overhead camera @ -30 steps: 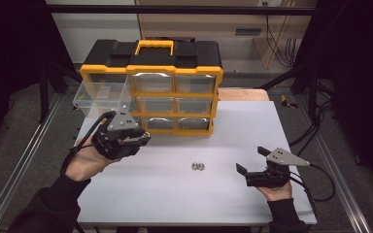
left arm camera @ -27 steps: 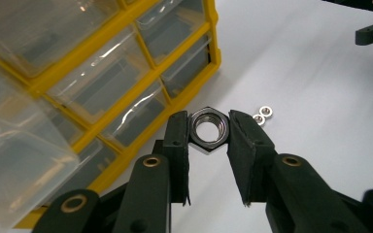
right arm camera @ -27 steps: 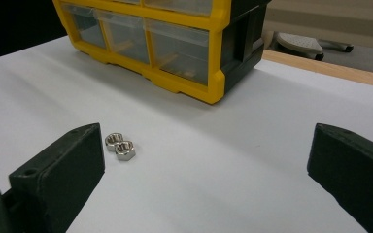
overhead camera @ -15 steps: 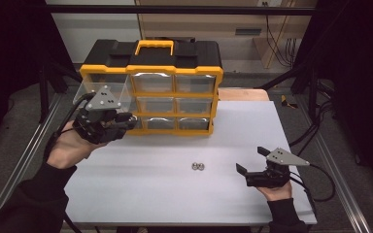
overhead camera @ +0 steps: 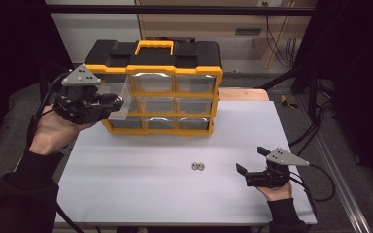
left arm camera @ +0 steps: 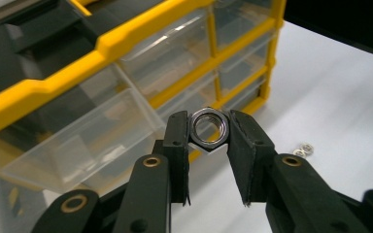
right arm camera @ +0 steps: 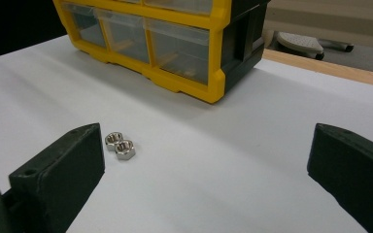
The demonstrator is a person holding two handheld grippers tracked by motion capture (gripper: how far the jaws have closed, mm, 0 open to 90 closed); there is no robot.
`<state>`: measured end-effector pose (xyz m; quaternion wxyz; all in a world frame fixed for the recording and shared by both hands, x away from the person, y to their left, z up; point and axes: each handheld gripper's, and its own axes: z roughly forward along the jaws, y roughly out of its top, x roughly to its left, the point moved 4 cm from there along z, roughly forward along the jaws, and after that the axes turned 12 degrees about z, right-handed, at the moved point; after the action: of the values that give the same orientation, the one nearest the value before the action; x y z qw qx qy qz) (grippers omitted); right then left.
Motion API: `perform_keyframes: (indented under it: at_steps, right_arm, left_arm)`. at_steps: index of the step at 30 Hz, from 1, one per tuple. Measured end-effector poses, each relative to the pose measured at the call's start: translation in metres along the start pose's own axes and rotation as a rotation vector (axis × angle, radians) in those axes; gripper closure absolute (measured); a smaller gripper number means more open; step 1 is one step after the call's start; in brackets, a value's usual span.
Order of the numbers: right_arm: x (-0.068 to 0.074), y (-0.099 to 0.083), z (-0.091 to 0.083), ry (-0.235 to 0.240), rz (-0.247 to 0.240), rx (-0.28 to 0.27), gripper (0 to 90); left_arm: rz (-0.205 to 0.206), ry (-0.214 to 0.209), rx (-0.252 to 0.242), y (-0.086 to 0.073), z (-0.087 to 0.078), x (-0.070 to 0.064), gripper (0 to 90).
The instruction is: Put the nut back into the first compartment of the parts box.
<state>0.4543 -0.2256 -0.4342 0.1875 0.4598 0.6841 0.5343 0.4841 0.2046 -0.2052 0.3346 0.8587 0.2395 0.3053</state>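
Note:
My left gripper [left arm camera: 209, 132] is shut on a silver hex nut [left arm camera: 208, 130], held above a pulled-out clear drawer [left arm camera: 77, 141] at the left side of the yellow and black organiser [overhead camera: 155, 87]. From the high view the left gripper [overhead camera: 116, 103] hovers by that open drawer [overhead camera: 119, 102]. Two more hex nuts [overhead camera: 197, 166] lie together on the white table; they also show as hex nuts [right arm camera: 120, 144] in the right gripper view. My right gripper [overhead camera: 250, 172] rests open on the table at the right, nothing between its jaws.
The organiser has several closed clear drawers [overhead camera: 192, 104]. The white table [overhead camera: 141, 189] has bare room at the front. A wooden board [overhead camera: 243, 93] lies behind the table at the right. Cables trail from both grippers.
My left gripper has risen from the table and moved back and left with the nut, up to the open drawer. The right gripper has stayed put.

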Motion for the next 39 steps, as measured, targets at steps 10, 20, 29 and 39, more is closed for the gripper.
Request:
perform_keyframes:
  at_steps: [10, 20, 29, 39]
  right_arm:
    - [0.0, 0.0, 0.0, 0.002, 0.0, 0.001, 0.5]
    - [0.0, 0.0, 0.0, 0.0, 0.0, 0.001, 0.5]
    - [0.0, 0.0, 0.0, 0.0, 0.0, 0.0, 0.5]
    - [0.0, 0.0, 0.0, 0.001, 0.0, 0.002, 0.5]
  left_arm:
    - [-0.056, 0.059, 0.024, 0.001, -0.001, 0.027, 69.5]
    - [-0.105, 0.097, 0.052, -0.009, 0.011, 0.049, 69.5]
    - [-0.145, 0.103, 0.076, -0.02, 0.028, 0.058, 69.5]
    - [-0.149, 0.091, 0.098, -0.027, 0.041, 0.059, 69.4]
